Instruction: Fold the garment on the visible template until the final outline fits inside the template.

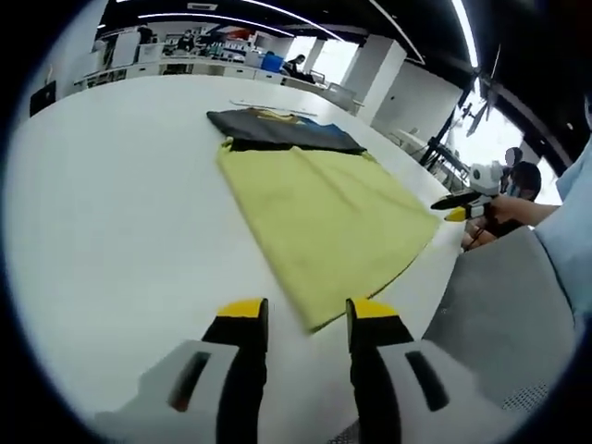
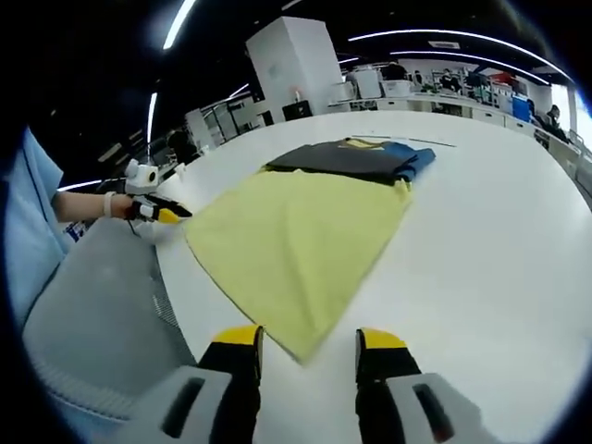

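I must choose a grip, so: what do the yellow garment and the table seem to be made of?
Yellow garment: apparently a thin matte fabric, perhaps cotton knit; it lies flat with soft creases and no shine. Table: a smooth, hard white surface, perhaps laminate, faintly glossy.

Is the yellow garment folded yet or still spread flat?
Spread flat: the yellow garment lies as one smooth sheet on the white table, no fold visible.

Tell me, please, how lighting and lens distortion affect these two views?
Left gripper view: fisheye curves the white table; windows at upper right are blown out; the yellow garment is evenly lit and sharp. Right gripper view: ceiling strips streak as arcs; the yellow garment is crisp, the distant desks soft; both open grippers look stretched.
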`<state>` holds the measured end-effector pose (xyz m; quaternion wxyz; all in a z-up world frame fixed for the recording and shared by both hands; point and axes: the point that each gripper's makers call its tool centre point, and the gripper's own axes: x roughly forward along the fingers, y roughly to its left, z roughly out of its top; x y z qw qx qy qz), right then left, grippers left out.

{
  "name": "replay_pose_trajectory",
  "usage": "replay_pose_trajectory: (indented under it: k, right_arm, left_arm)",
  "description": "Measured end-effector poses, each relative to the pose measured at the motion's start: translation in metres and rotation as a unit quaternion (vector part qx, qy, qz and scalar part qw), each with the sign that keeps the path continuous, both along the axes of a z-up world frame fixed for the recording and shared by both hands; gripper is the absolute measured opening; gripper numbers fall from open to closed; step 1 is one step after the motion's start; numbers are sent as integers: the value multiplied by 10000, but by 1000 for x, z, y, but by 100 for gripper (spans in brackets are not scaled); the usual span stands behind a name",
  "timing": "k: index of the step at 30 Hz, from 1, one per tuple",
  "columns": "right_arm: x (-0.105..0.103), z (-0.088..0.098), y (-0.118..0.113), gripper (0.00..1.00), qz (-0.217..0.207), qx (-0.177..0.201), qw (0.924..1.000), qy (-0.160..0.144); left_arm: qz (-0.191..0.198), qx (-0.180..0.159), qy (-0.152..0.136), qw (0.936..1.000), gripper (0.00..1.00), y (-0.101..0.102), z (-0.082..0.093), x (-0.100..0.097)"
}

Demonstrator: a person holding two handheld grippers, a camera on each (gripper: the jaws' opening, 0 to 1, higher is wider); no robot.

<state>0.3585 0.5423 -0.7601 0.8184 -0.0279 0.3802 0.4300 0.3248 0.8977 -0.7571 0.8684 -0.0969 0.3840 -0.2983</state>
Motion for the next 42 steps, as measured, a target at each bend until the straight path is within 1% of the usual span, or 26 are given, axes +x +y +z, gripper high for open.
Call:
replay_pose_trajectory:
  k: [3, 5, 7, 8, 11, 14, 17, 18, 20, 21, 23, 25, 27, 30, 31, 32, 34, 37, 39, 42]
  right_arm:
    - [-4, -1, 3, 32, 24, 29, 10000, 53]
    - [-5, -2, 4, 32, 36, 39, 9999, 101]
    - [-7, -3, 4, 29, 58, 5, 9999, 114]
    - [-5, -3, 3, 26, -24, -4, 10000, 81]
    - [-5, -5, 0, 17, -158, 30, 9997, 188]
    - [-2, -6, -2, 14, -254, 49, 9995, 152]
    - [-1, -5, 1, 13, -388, 207, 9986, 304]
    - [-1, -6, 1, 11, -397, 198, 9985, 312]
    - [1, -8, 1, 3, -479, 163, 9981, 350]
    - [1, -9, 1, 0, -543, 195, 9974, 422]
    - [1, -8, 1, 0, -628, 258, 9965, 496]
    - [1, -6, 0, 0, -638, 266, 9964, 496]
    - [-2, -2, -1, 0, -621, 317, 9964, 478]
    - [-4, 4, -4, 0, -660, 403, 9957, 504]
    - [-15, 8, -9, 0, -704, 479, 9946, 588]
    - [-16, 8, -9, 0, -710, 488, 9945, 600]
    - [-23, 9, -10, 0, -723, 558, 9934, 688]
    - [-32, 7, -10, 0, -814, 615, 9920, 747]
    - [-38, 6, -6, 0, -777, 681, 9913, 819]
    - [-42, 5, -6, 0, -836, 642, 9909, 836]
  left_arm:
    - [10, -90, 140, 9999, 22, -2, -1, 0]
    - [-1, -104, 173, 9998, 17, -3, -2, 0]
    - [0, -136, 208, 9997, 14, -4, -4, 0]
    - [0, -184, 253, 9995, 13, -6, -5, -1]
    - [23, -205, 322, 9993, 9, -6, -6, -1]
    - [50, -233, 385, 9990, 4, -6, -8, -2]
    - [71, -270, 447, 9986, 1, -7, -9, -3]
    - [77, -273, 459, 9985, 1, -7, -9, -3]
    - [122, -325, 511, 9981, 0, -7, -9, -3]
    - [132, -326, 525, 9980, 0, -7, -9, -4]
    - [138, -333, 541, 9979, 0, -8, -8, -5]
    - [69, -336, 504, 9981, 0, -10, -5, -7]
    - [-31, -445, 441, 9980, 0, -12, 0, -9]
    - [-43, -509, 531, 9973, 0, -11, 3, -12]
    - [-75, -531, 527, 9972, 0, -12, 5, -14]
    - [-194, -603, 591, 9962, 0, -15, 12, -23]
    - [-294, -633, 700, 9951, 0, -17, 11, -30]
    - [-367, -589, 714, 9950, 0, -17, 9, -36]
    - [-357, -631, 747, 9946, 0, -17, 8, -38]
    - [-365, -629, 766, 9944, 0, -15, 8, -43]
